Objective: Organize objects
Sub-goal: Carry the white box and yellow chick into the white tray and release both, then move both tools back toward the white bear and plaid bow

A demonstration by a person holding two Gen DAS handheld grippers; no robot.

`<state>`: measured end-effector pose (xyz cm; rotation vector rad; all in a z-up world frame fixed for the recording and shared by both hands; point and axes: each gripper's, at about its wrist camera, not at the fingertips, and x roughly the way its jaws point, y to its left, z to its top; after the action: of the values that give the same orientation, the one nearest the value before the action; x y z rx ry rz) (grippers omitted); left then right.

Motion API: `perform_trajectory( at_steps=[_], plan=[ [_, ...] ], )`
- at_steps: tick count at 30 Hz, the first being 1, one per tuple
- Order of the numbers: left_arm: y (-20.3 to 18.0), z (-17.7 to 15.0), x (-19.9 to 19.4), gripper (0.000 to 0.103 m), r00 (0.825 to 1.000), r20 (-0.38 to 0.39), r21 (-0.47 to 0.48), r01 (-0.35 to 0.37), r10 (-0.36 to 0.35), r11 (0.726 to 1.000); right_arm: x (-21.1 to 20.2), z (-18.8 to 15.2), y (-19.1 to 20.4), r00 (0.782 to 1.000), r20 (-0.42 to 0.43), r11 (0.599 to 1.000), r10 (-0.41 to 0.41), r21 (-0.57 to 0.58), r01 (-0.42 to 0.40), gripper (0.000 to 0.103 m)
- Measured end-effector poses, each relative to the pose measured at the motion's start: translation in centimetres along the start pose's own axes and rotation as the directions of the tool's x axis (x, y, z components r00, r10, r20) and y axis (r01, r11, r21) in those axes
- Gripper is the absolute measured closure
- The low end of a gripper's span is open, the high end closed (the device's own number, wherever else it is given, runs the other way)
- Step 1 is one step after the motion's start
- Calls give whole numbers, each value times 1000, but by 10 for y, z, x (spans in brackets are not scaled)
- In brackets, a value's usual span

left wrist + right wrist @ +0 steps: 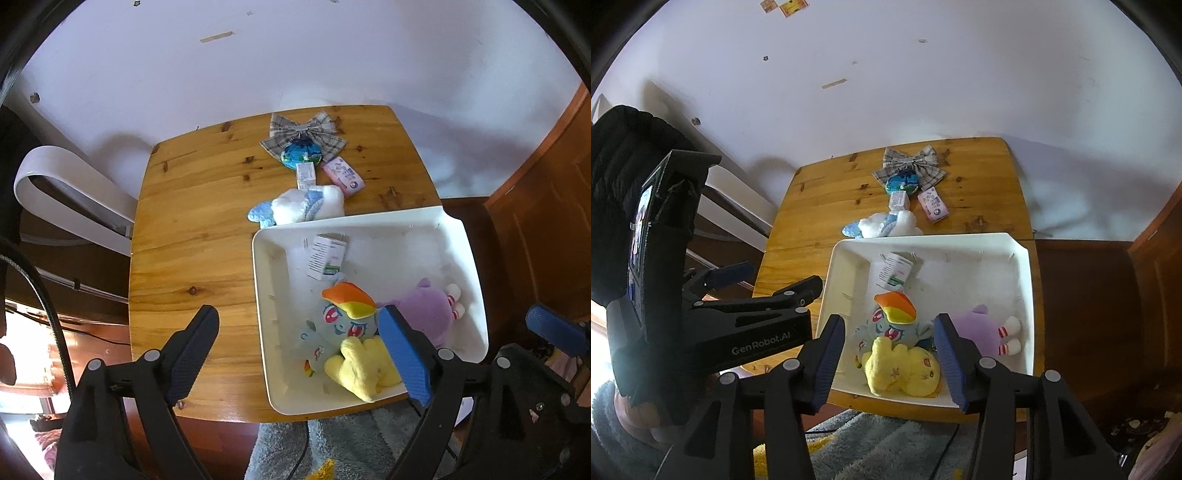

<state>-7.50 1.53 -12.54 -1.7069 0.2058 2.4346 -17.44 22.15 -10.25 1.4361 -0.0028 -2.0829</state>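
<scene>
A white bin (465, 258) (1023, 280) on the table's near right holds a rainbow-maned pony plush (343, 317) (890, 325), a yellow plush (362, 369) (905, 369), a purple plush (432, 306) (982, 325) and a white carton (325, 258) (894, 273). My left gripper (299, 354) (764, 282) hangs wide open over the bin's left wall, holding nothing. My right gripper (889, 362) stands open above the yellow plush, its pads clear of it. Beyond the bin lie a white-and-blue plush (303, 205), a small box (306, 173), a pink pack (343, 175), a blue-green ball (301, 153) and a plaid bow (303, 129).
The wooden table (192, 240) stands against a pale wall. A white chair (74, 192) is at its left, a wooden door (535, 221) at its right, a grey rug (332, 443) below the near edge. A black sleeve (628, 184) carries the left gripper.
</scene>
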Motion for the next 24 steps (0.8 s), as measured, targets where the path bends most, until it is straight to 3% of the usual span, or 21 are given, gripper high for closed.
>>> perform_trajectory(
  at_steps=[20,24],
  plan=[
    [13,16,-18,13,998,59,-20,-3,5,1000,-3,14,11,999,31,1000,-19,-17,19,52],
    [18,21,-24,13,997,80,-24,-4,6,1000,-5,17,14,999,46,1000,-21,-20,22,43]
  ],
)
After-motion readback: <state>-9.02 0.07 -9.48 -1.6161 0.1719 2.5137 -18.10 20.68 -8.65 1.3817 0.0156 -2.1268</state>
